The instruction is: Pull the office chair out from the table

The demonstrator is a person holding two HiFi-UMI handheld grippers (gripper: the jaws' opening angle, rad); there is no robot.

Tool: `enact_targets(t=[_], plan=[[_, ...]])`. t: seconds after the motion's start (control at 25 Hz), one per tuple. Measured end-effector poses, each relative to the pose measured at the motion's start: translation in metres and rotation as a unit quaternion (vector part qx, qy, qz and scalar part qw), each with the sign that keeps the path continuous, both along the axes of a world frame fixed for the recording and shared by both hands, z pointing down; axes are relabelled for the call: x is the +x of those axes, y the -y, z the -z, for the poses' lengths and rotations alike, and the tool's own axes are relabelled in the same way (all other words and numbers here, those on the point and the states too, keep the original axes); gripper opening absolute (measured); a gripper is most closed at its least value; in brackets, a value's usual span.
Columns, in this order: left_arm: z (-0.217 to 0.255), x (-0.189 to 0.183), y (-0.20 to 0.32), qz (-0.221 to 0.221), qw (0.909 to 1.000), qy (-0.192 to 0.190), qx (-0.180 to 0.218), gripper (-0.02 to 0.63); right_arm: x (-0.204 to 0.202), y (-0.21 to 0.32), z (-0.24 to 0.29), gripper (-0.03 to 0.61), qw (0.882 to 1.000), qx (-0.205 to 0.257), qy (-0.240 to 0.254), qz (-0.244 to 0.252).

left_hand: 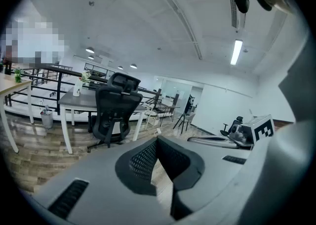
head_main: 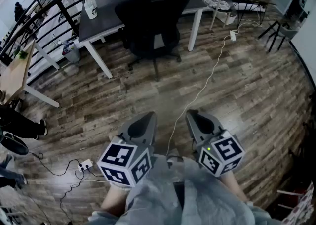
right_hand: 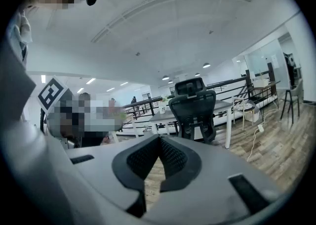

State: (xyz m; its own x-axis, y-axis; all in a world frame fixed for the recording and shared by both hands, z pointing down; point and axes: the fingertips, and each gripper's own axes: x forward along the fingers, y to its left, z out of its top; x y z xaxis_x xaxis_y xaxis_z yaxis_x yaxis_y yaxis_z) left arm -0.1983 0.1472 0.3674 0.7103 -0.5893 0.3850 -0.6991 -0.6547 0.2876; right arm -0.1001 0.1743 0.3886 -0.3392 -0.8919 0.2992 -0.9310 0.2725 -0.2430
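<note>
Judged the step in hand as the approach: no contact yet made with the black mesh-backed office chair [head_main: 152, 21]. Found the chair pushed in at the near side of the grey-topped table with white legs [head_main: 98, 19], backrest turned towards the head camera, well apart from both tools. Held the left gripper [head_main: 147, 120] and the right gripper [head_main: 193, 119] low and side by side, close to the body, tips aimed towards the chair and slightly downward. Confirmed in each gripper view both sets of jaws pressed together, with nothing between the pads. Noted a white cable [head_main: 207, 78] trailing across the wood-plank floor [head_main: 256, 100] from near the grippers towards the table's right end.

Next move, as judged: called for walking forward over the open floor, spreading the jaws of at least one gripper, and closing them on the backrest edge or headrest before any pull. Required care to step clear of the cable.
</note>
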Motion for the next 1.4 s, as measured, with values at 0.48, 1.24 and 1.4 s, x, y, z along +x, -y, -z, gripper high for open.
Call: enact_targets(t=[0.48,1.24,1.4], plan=[[0.001,0.019,0.001,0.000,1.0000,-0.002,0.004,0.011,0.019,-0.002,-0.004,-0.005,1.000,0.003,0.003,-0.003],[0.008,0.053,0.034,-0.024,0.9997,0.001,0.010,0.011,0.072,0.008,-0.011,-0.005,0.998,-0.005,0.014,-0.068],[0.008,0.071,0.060,-0.040,0.9991,-0.007,0.011,0.011,0.089,0.026,-0.013,-0.005,0.996,-0.008,0.009,-0.087]])
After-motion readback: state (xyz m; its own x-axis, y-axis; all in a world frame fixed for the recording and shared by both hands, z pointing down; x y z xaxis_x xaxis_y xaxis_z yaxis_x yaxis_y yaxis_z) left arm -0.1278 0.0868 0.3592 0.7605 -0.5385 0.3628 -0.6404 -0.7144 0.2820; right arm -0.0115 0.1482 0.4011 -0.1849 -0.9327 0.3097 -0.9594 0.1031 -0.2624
